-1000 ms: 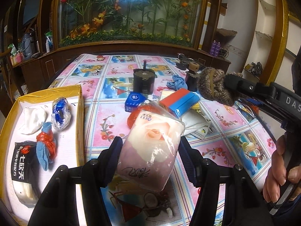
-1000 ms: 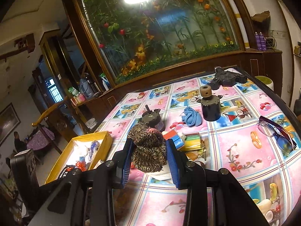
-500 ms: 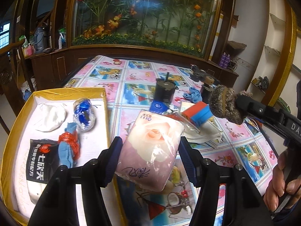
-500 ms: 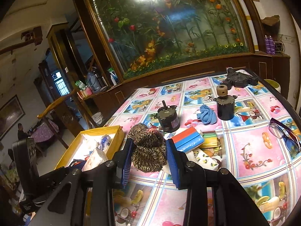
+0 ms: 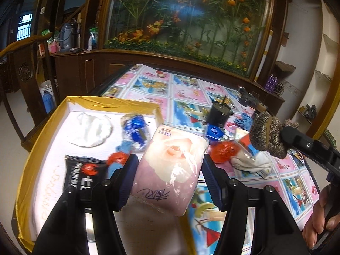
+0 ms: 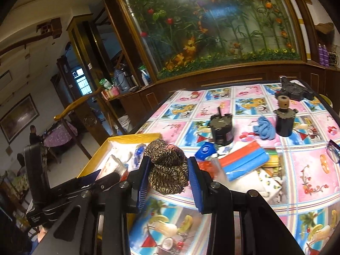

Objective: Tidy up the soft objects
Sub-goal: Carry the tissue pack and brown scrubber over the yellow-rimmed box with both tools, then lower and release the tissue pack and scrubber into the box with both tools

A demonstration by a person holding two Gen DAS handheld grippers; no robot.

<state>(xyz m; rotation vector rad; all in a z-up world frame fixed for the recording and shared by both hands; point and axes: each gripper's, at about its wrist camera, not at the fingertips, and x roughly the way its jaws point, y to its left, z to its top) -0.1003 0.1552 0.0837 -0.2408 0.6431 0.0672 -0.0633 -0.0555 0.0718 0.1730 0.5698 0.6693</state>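
My left gripper (image 5: 169, 170) is shut on a pink tissue pack with a rose print (image 5: 170, 165), held over the right rim of the yellow-edged box (image 5: 31, 155). Inside the box lie a white cloth (image 5: 91, 129), a blue-and-white bundle (image 5: 135, 130), a black packet (image 5: 81, 176) and a red-and-blue piece (image 5: 118, 159). My right gripper (image 6: 169, 170) is shut on a brown knitted bundle (image 6: 167, 167), above the table just right of the box (image 6: 131, 138). That bundle (image 5: 267, 133) also shows at the right of the left wrist view.
On the patterned tablecloth (image 6: 308, 170) lie a red-and-blue pack (image 6: 244, 163), a blue cloth (image 6: 264, 127), two black motors (image 6: 221, 129) (image 6: 284, 121), a blue box (image 6: 205, 149), a red bag (image 5: 225, 150) and glasses (image 6: 333, 150). A wooden cabinet stands behind.
Both grippers have moved left toward the box with their loads. The tissue pack now hangs over the box's right rim, and the knitted bundle is closer to the box.
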